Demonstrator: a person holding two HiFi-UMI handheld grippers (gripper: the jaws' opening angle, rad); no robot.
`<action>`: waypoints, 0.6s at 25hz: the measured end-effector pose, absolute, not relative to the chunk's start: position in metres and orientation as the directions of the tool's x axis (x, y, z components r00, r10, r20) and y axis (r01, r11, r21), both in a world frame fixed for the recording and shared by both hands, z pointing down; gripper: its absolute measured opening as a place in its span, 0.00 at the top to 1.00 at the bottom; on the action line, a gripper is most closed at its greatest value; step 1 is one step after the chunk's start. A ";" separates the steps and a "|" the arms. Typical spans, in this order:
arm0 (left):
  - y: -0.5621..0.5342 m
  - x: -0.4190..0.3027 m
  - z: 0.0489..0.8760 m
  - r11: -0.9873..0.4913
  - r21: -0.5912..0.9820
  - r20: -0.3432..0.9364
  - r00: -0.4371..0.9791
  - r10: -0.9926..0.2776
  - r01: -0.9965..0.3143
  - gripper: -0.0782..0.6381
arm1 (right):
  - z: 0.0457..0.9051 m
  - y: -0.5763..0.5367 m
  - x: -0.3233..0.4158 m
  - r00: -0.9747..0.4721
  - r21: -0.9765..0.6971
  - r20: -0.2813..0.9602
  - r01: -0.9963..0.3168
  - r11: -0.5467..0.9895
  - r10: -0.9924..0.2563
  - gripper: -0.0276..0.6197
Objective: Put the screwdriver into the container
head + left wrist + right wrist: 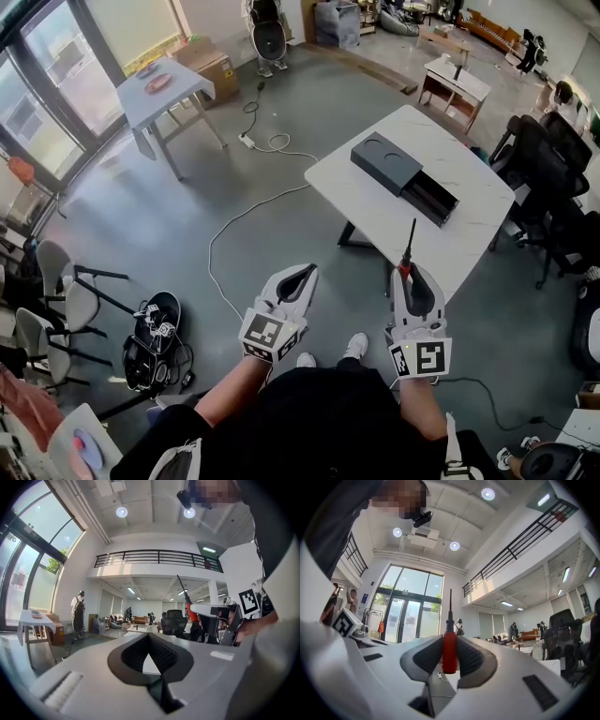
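Note:
My right gripper (409,273) is shut on a screwdriver (449,645) with a red handle and a black shaft. The shaft (411,238) points up and forward, over the near edge of the white table (375,187). A dark grey container (405,176) lies on that table with its black drawer pulled out toward the right. My left gripper (306,273) hovers over the floor to the left of the table, its jaws shut with nothing between them. In the left gripper view the right gripper (220,616) and the screwdriver (189,607) show at the right.
A second white table (159,89) stands far left with cardboard boxes (211,61) behind it. A white cable (246,211) runs across the floor. Black office chairs (548,178) stand right of the table. Stacked chairs (47,309) and gear sit at the left.

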State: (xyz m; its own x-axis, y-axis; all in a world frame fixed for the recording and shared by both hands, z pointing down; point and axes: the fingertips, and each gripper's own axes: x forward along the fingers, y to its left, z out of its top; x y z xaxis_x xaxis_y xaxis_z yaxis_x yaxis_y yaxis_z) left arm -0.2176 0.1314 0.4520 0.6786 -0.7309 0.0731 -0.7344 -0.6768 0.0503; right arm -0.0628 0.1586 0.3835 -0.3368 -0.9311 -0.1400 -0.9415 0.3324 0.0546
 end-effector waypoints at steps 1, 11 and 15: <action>0.131 -0.216 0.452 -0.677 0.051 0.073 0.679 -0.731 -0.734 0.88 | 0.383 0.158 -0.061 -0.336 0.045 -0.145 -0.942 0.333 -0.931 0.81; 0.114 -0.195 0.456 -0.677 0.055 0.089 0.679 -0.729 -0.734 0.88 | 0.388 0.141 -0.037 -0.339 0.014 -0.135 -0.940 0.340 -0.931 0.81; 0.104 -0.178 0.459 -0.676 0.049 0.098 0.677 -0.729 -0.735 0.88 | 0.395 0.131 -0.020 -0.346 0.011 -0.121 -0.938 0.347 -0.930 0.81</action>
State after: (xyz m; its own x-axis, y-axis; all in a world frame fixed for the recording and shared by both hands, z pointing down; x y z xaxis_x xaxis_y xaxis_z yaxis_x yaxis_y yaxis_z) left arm -0.1776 0.1043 0.4588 0.6770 -0.7295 0.0979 -0.7354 -0.6758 0.0495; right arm -0.0199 0.1312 0.3953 -0.3460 -0.9304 -0.1207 -0.9377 0.3474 0.0106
